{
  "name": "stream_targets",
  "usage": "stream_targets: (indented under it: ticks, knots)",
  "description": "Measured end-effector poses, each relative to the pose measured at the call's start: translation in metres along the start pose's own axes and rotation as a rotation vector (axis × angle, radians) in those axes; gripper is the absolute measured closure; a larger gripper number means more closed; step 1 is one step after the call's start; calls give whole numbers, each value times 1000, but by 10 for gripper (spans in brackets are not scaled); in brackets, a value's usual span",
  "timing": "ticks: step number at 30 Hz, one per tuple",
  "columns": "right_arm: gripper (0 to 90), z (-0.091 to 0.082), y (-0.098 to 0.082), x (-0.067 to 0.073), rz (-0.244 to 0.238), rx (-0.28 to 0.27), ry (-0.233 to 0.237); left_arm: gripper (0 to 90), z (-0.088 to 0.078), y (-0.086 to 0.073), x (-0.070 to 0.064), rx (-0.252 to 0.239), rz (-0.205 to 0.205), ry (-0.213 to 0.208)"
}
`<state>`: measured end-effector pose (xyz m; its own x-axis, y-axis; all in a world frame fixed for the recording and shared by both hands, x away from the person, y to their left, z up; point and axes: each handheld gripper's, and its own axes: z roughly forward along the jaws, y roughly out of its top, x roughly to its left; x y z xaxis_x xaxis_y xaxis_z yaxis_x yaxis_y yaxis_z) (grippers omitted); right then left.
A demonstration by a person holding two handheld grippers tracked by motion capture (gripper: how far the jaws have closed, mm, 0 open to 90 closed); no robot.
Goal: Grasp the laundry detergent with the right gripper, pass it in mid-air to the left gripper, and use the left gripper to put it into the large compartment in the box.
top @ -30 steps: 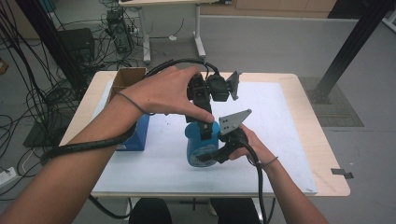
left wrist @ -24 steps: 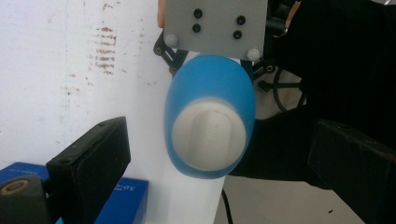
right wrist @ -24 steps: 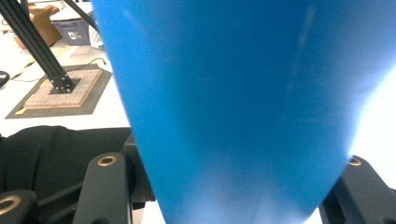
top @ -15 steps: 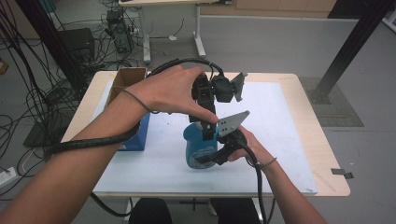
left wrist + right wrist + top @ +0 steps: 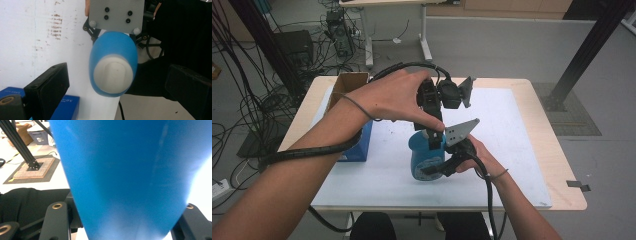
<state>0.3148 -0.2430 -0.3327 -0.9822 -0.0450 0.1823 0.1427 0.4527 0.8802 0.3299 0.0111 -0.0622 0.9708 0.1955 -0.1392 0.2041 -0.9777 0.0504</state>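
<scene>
Blue cup point(image 5: 426, 159) stands on the counter point(image 5: 522, 150), held at its side by the right gripper point(image 5: 443, 161). Above it, the left gripper point(image 5: 117, 92) has fingers point(image 5: 50, 86) wide around the rim. I judge it should descend centred, then close gently.

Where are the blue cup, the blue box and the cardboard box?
cup point(image 5: 113, 47): left gripper view, blue outer wall.
blue box point(image 5: 357, 147): high view, its side.
cardboard box point(image 5: 348, 82): high view, brown flap.

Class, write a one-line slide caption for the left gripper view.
Open left gripper above a blue cup, held by the right gripper beyond.
</scene>
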Motion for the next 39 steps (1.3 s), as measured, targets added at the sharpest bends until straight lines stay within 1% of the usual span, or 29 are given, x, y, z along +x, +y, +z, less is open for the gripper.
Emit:
stream_targets:
  ticks: [8,18,20,31,39]
  knots:
    - [415,0,0,1,-2,-2,-3,55,0,-1,-1,-4,-3,10]
    - [415,0,1,1,-5,-3,0,56,-1,-1,-1,-1,-6,10]
    - [415,0,1,1,-6,-2,0,57,-1,1,-2,7,-2,10]
    - [415,-1,3,1,-10,-1,2,58,-3,0,-4,-2,-5,16]
    - [415,0,4,1,-10,-2,7,59,-4,0,-5,2,-6,19]
